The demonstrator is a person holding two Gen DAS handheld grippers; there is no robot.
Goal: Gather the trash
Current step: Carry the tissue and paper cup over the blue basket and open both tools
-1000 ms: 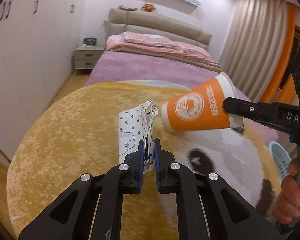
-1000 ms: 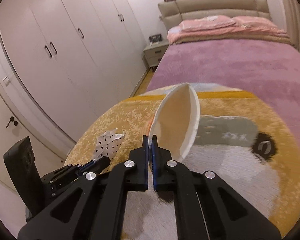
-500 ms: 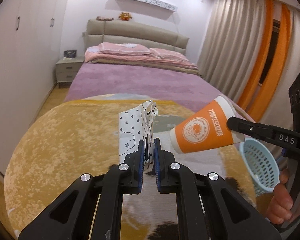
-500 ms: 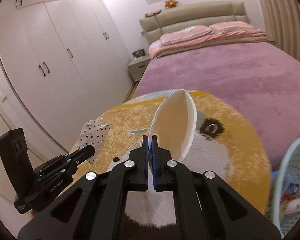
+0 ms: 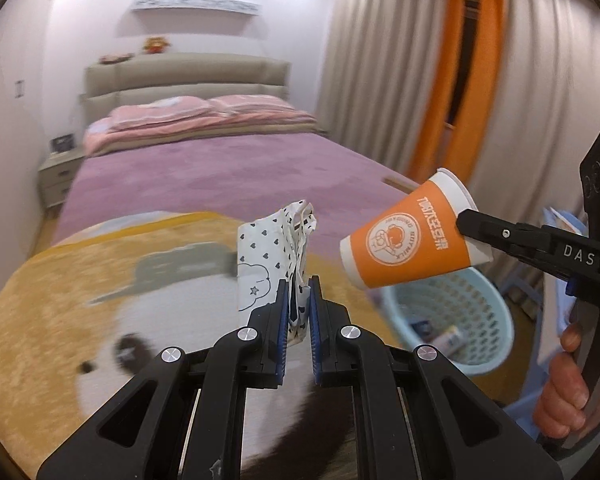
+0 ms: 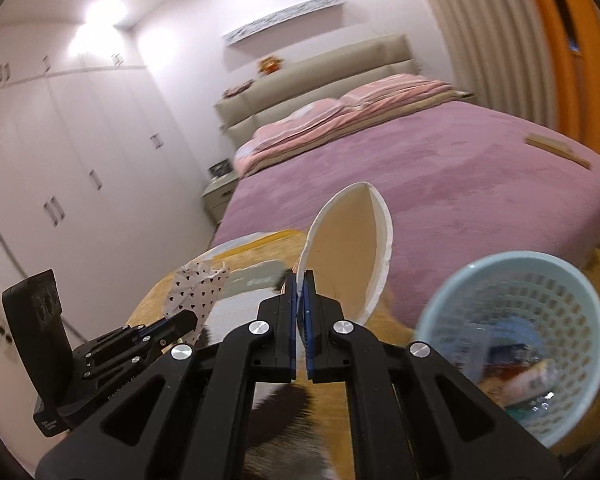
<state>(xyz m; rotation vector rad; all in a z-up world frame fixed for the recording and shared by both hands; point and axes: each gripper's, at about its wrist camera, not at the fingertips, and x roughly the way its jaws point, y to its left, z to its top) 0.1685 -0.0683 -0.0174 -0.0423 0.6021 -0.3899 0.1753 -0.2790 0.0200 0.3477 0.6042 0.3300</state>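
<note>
The left gripper [image 5: 298, 292] is held level above the rug [image 5: 60, 300], its black fingers [image 5: 278, 312] with blue pads nearly closed on the lower edge of a crumpled white paper bag [image 5: 268, 256] printed with small black hearts and a cloud outline; the bag stands up limp and creased from the pads. To its right the right gripper [image 5: 466, 224] reaches in from the right edge, a bare hand [image 5: 564, 392] wrapped round its handle, and its fingers are pinched tight on the rim of an orange paper cup [image 5: 404, 244], which lies tilted with its white base toward the left and its open mouth toward the right. In the right wrist view the right gripper [image 6: 301, 280] clamps the thin white rim between its pads, and the cup [image 6: 352, 256] shows a smooth cream interior squeezed into an oval. Below and just right of the cup sits a pale blue plastic basket [image 5: 496, 332], round with a lattice of square holes, with wrappers and small packets lying inside; the cup hangs over its near left rim [image 6: 432, 312]. The rug is a plush round one, mustard yellow with a white and black panda face. Beyond it stands a bed [image 5: 204, 176] with a fuzzy purple cover, pink folded quilts and a padded beige headboard.
</note>
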